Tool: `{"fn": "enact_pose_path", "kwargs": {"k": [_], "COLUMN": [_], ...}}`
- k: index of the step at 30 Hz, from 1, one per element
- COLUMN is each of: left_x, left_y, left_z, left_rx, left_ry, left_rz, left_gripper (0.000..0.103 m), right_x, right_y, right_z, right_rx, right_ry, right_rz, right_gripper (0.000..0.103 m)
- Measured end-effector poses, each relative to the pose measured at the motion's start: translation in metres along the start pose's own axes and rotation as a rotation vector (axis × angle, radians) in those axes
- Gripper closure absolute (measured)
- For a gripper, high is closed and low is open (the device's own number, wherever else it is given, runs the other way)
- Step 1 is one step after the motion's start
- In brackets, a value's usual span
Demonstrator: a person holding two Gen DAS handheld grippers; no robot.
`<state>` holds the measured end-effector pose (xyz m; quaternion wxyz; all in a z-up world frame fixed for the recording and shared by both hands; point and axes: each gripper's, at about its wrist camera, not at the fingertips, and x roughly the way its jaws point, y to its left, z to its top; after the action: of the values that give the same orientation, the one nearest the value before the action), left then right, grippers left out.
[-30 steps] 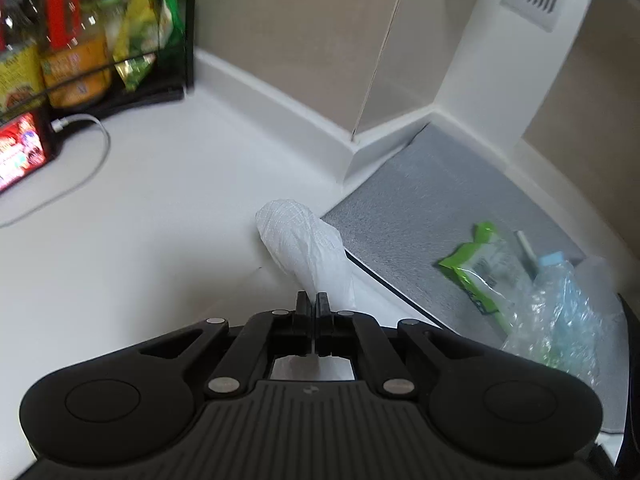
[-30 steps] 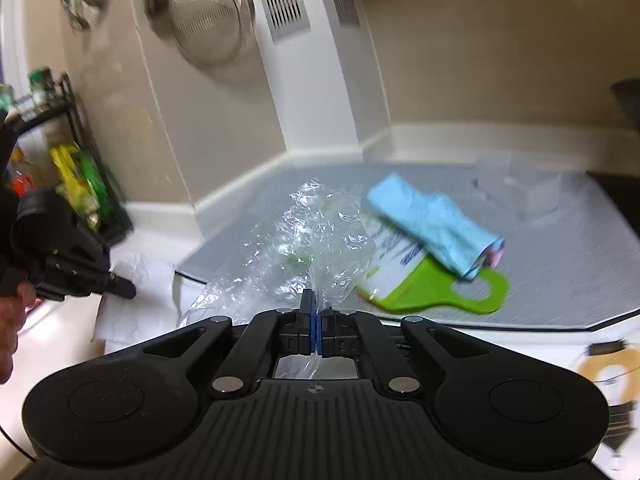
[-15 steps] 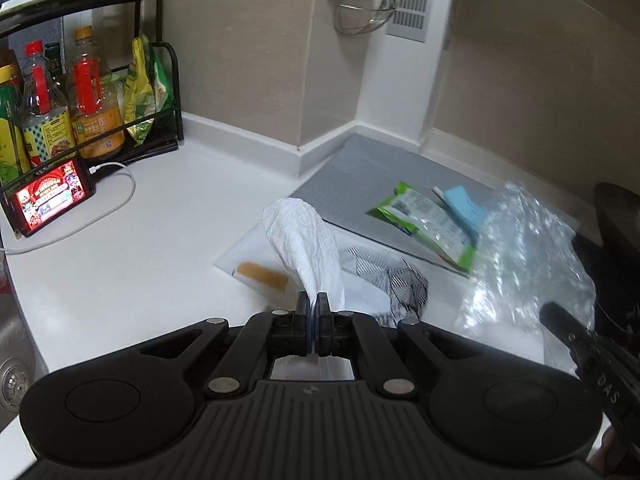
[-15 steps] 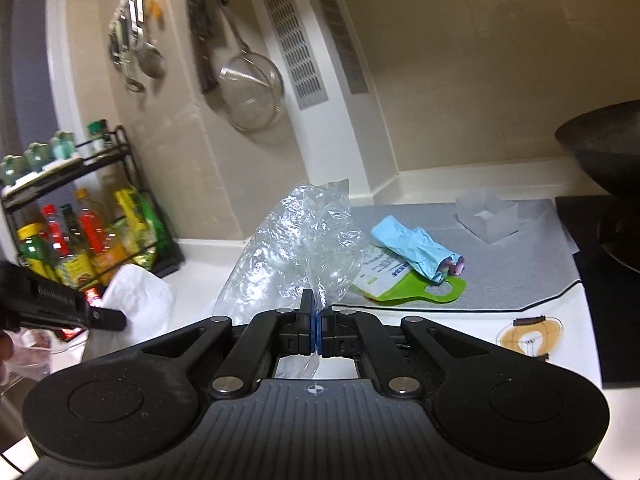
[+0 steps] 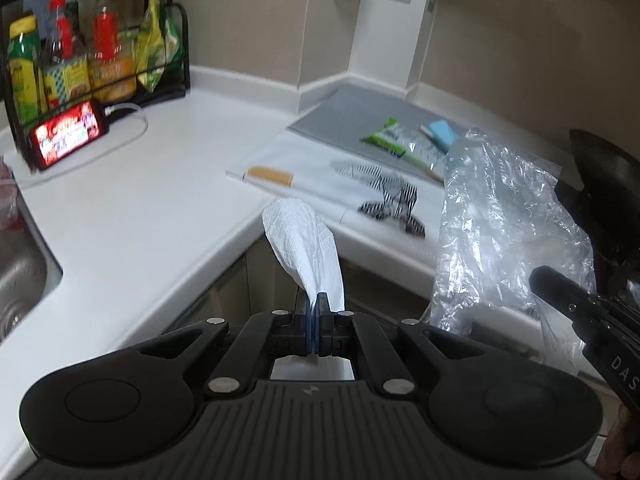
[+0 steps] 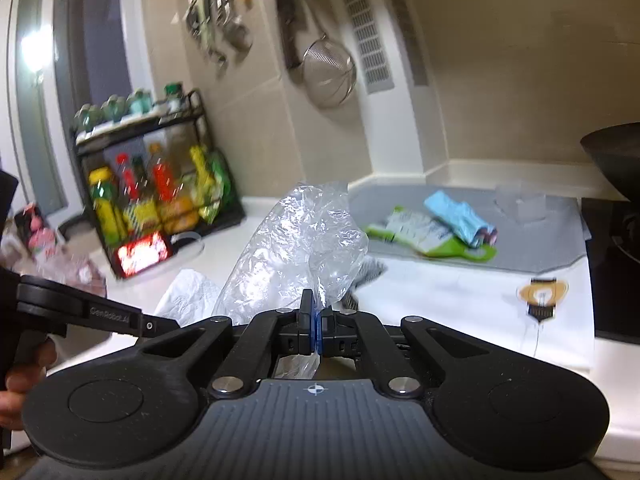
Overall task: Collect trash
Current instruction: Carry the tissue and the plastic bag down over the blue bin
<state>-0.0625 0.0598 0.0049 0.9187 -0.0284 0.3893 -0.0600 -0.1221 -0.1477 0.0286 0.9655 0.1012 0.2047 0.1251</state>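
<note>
My left gripper (image 5: 316, 300) is shut on a crumpled white paper towel (image 5: 306, 242) and holds it in the air off the counter's front edge. My right gripper (image 6: 315, 306) is shut on a crinkled clear plastic bag (image 6: 296, 240), also lifted; the bag shows in the left wrist view (image 5: 504, 220) at the right. The towel shows in the right wrist view (image 6: 188, 294) at the left. A green-and-white wrapper (image 6: 416, 232) and a light blue packet (image 6: 460, 216) lie on the grey mat (image 6: 532, 248).
A white counter (image 5: 160, 200) holds a black rack of bottles (image 5: 80, 48), a lit phone (image 5: 66, 134) on a cable, a striped wrapper (image 5: 388, 196) and a tan strip (image 5: 270, 176). A sink (image 5: 16, 280) is at left, a dark wok (image 6: 612, 152) at right.
Both grippers have pulled back and up from the counter, carrying the towel and the plastic bag. The counter edge and the cabinet front below it have come into view.
</note>
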Motion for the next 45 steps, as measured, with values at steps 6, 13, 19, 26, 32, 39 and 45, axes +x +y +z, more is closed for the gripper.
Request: {"fn": "enact_pose_path", "kwargs": {"k": [6,13,19,26,32,39,45], "left_x": [0.018,0.035,0.05,0.081,0.119,0.159,0.196], "left_y": [0.007,0.011,0.012,0.016,0.017,0.018,0.025], "left_z": [-0.035,-0.059,-0.072,-0.086,-0.114,-0.132,-0.143], "left_rx": [-0.007,-0.002,0.01,0.005,0.007,0.003,-0.017], "left_ry": [0.077,0.138,0.181,0.228,0.326,0.414,0.487], "left_rz": [0.006,0.016,0.029,0.029,0.04,0.028,0.031], "left_gripper": [0.102,0.102,0.102,0.102,0.102,0.102,0.102], "right_x": [-0.002,0.012,0.026,0.048,0.07,0.111,0.149], "right_y": [0.011,0.013,0.01,0.0,-0.006,-0.01,-0.018], "right_z": [-0.033,-0.064,-0.077,-0.098,-0.121,-0.16,-0.187], "right_rx": [-0.051,-0.059,-0.071,-0.062,-0.075,-0.109,-0.097], "right_ry": [0.087,0.2,0.258,0.332,0.415,0.56,0.677], "right_rz": [-0.022,-0.032,-0.041,-0.059,-0.068,-0.082,-0.095], "right_gripper": [0.102,0.102,0.102,0.102,0.102,0.102,0.102]}}
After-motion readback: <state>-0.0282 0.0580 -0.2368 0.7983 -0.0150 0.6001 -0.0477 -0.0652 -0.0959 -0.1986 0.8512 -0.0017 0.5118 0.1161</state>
